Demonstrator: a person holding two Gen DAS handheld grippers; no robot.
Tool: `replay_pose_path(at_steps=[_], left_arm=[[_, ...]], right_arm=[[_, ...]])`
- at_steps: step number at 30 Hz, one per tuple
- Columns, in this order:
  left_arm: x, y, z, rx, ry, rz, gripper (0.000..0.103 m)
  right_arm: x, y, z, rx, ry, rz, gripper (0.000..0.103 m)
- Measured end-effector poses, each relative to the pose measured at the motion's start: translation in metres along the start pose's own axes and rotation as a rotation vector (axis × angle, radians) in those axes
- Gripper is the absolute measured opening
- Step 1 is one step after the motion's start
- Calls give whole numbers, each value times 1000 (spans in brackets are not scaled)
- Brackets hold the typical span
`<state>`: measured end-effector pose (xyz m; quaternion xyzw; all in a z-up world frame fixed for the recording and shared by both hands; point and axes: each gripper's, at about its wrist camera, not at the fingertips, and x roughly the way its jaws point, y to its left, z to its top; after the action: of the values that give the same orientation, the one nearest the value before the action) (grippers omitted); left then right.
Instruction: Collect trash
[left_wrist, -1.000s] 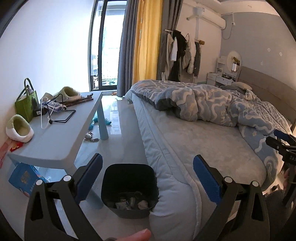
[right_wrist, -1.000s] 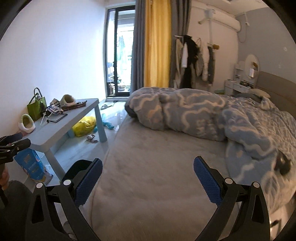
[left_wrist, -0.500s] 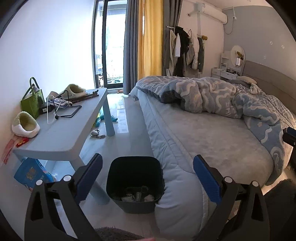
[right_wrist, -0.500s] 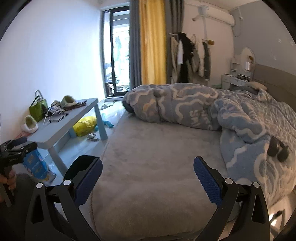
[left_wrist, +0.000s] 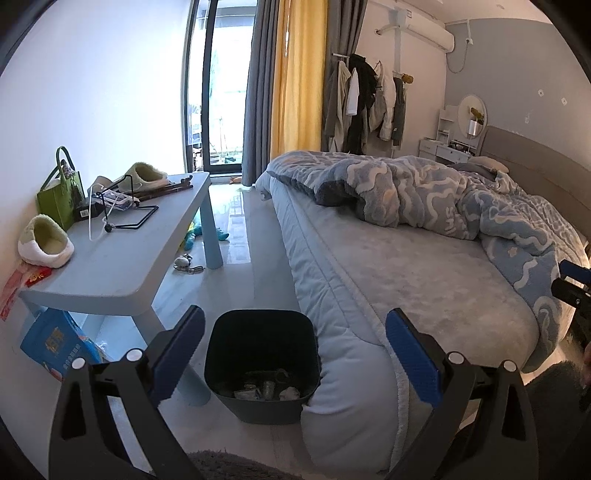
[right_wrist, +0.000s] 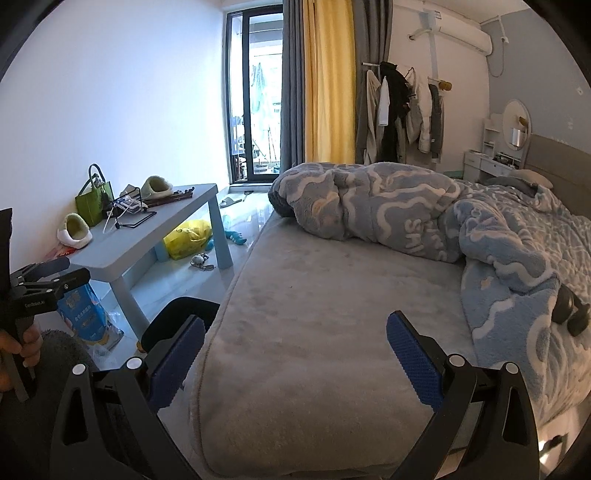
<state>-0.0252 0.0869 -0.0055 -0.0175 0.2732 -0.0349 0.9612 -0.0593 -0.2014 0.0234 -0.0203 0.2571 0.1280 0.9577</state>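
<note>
Trash bin (left_wrist: 260, 365): black, open-topped, on the floor, pressed against the bed's near corner; crumpled trash (left_wrist: 267, 387) lies at its bottom. In the left wrist view it sits at 6 o'clock, between the left gripper's (left_wrist: 295, 354) fingers, which are spread wide apart and hold nothing. In the right wrist view only a black rim shows at 7 o'clock.

Right gripper (right_wrist: 295, 354): fingers wide apart, empty, hovering above the grey bed (right_wrist: 332, 314). Its tip shows at the 3 o'clock edge of the left wrist view.

Blue-and-white duvet (left_wrist: 443, 195): bunched across the far half of the bed, 1 to 3 o'clock. A small black object (right_wrist: 569, 310) lies at its edge at 3 o'clock in the right wrist view; what it is cannot be told.

Light blue desk (left_wrist: 122, 254): at 9 o'clock, just beside the bin. It carries two green-lined slippers (left_wrist: 46, 247), a green bag (left_wrist: 59, 195), a black wire stand (left_wrist: 133, 218) and small clutter.

Floor under and beside the desk: blue packet (left_wrist: 55, 343), yellow bag (right_wrist: 188, 238), blue toy (right_wrist: 234, 236), keyring (left_wrist: 186, 264).

Far wall, 12 o'clock: glass door, grey and yellow curtains (left_wrist: 295, 81), hung coats (left_wrist: 365, 99).
</note>
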Motion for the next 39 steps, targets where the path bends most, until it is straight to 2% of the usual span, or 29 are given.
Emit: replay_pose_path(at_steps=[39], left_arm=[[1,-3,0,14,3,1,100]], right_arm=[[-1,-4,-5,45,-5,15,100]])
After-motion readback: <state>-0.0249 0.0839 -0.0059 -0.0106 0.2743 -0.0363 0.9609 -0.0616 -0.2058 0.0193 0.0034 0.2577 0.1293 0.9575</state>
